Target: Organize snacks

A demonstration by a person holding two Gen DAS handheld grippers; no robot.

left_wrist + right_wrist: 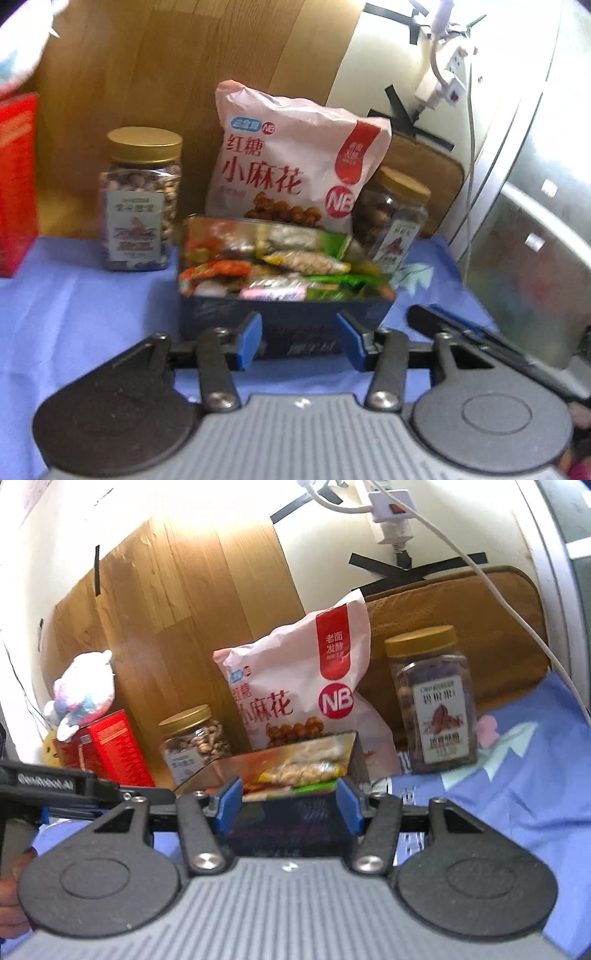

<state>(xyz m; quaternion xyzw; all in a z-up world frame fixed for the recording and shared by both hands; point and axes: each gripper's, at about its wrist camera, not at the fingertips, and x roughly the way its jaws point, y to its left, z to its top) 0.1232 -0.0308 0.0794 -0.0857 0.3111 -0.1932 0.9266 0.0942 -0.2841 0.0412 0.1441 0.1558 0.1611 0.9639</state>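
Observation:
A dark blue snack box (280, 325) filled with several small wrapped snacks stands on the blue cloth; it also shows in the right wrist view (291, 812). My left gripper (301, 339) is open, its blue pads just before the box's near wall. My right gripper (288, 806) is open with its pads on either side of the box's near end; contact is unclear. Behind the box leans a pink snack bag (291, 162) (295, 686). A gold-lidded nut jar (140, 199) (195, 738) stands left of it and another jar (395, 218) (432, 701) right.
A red carton (16, 181) (107, 749) stands at the far left with a plush toy (83, 694) on it. A wooden board (177, 620) and brown cushion (461, 602) line the wall. A white cable (491, 587) hangs at right. A metal appliance (532, 251) flanks the right side.

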